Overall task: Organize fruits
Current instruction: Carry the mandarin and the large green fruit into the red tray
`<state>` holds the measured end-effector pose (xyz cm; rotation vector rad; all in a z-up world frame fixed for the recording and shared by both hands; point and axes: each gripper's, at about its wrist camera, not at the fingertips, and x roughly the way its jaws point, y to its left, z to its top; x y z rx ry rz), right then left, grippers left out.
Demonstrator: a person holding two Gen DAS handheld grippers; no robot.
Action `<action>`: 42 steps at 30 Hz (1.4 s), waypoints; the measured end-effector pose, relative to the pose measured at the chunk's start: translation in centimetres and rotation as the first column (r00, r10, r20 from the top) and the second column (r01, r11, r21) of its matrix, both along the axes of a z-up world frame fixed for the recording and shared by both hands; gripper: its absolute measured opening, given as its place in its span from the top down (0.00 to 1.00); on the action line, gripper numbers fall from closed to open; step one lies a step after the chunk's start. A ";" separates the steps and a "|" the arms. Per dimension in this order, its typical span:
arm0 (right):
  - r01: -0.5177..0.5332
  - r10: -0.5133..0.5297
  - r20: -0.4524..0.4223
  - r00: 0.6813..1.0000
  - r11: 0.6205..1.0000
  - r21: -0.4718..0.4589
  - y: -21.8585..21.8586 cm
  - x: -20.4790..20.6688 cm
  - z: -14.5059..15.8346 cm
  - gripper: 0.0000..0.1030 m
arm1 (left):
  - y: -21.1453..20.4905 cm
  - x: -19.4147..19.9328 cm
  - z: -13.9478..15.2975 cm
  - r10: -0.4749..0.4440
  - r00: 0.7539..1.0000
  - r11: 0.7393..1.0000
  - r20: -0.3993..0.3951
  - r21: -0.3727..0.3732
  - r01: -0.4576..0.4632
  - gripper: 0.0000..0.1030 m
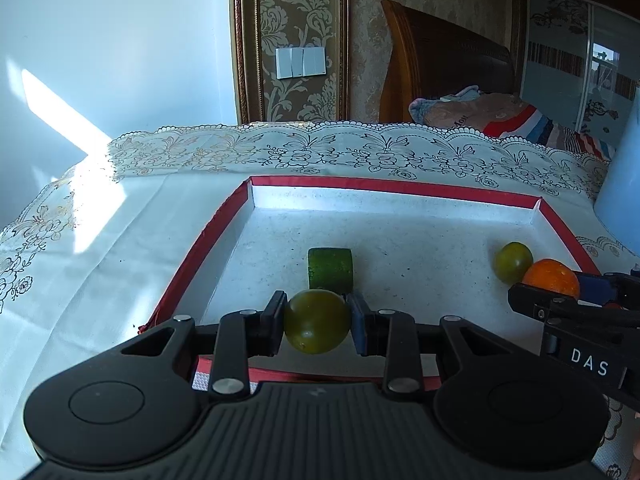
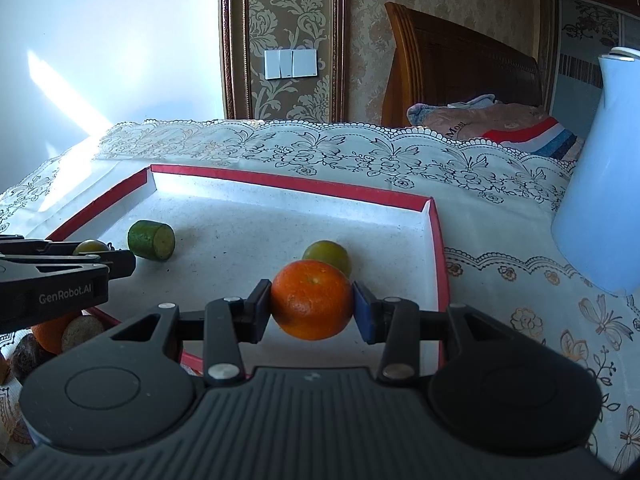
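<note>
L tongs [image 1: 317, 322] pinch a round green fruit [image 1: 317, 321] btw both pads, held over the near edge of the red-rimmed tray [image 1: 394, 187]. R tongs [image 2: 312, 306] pinch an orange [image 2: 312, 299], also over the tray's near part, twd its right side. Just behind the L fruit a cut green cucumber piece [image 1: 331, 271] lies on the tray floor; in the R view it sits far-left w/ cut face showing. A 2nd round green fruit [image 2: 328, 255] rests on the tray right behind the orange, close or touching, can't tell. Tray sits on a worktop w/ lace floral cloth [image 2: 360, 152]. Light-blue jug [image 2: 596, 184] stands right of tray. More fruit, incl. another orange [image 2: 50, 330], lies near-left off the tray.
</note>
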<state>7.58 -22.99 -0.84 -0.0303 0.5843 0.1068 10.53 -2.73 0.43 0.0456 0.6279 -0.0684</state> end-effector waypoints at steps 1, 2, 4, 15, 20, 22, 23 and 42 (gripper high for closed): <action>0.002 -0.002 -0.010 1.000 1.000 0.002 0.0 0.2 -0.2 0.61 | -0.1 0.2 -0.1 0.004 1.000 1.000 -0.003 0.006 -0.004 0.69; 0.003 -0.003 -0.018 1.000 1.000 0.003 0.0 0.5 -0.3 0.61 | -0.2 0.4 -0.2 0.004 1.000 1.000 -0.008 0.017 -0.004 0.69; 0.008 -0.008 -0.026 1.000 1.000 -0.001 0.0 0.9 -0.6 0.61 | -0.3 0.8 -0.4 0.011 1.000 1.000 -0.014 0.025 -0.011 0.69; 0.014 -0.015 -0.029 0.999 1.000 -0.025 0.6 2.4 -1.0 0.61 | -1.1 2.2 -1.0 0.010 0.999 0.999 -0.034 0.049 -0.008 0.69; 0.026 -0.027 -0.032 0.999 0.999 -0.025 0.6 3.1 -1.1 0.61 | -1.3 2.7 -1.1 0.014 0.999 0.998 -0.034 0.056 -0.012 0.69; 0.032 -0.033 -0.035 0.999 0.999 -0.019 0.5 3.5 -1.0 0.61 | -1.4 3.0 -1.1 0.014 0.999 0.999 -0.040 0.051 -0.012 0.69; 0.034 -0.035 -0.038 0.999 0.999 -0.016 0.4 3.7 -1.0 0.61 | -1.4 3.3 -1.1 0.017 0.999 0.999 -0.049 0.050 -0.014 0.69; 0.034 -0.034 -0.050 0.998 0.999 -0.012 0.2 4.0 -0.9 0.60 | -1.5 4.1 -1.3 0.027 0.998 0.999 -0.062 0.043 -0.024 0.69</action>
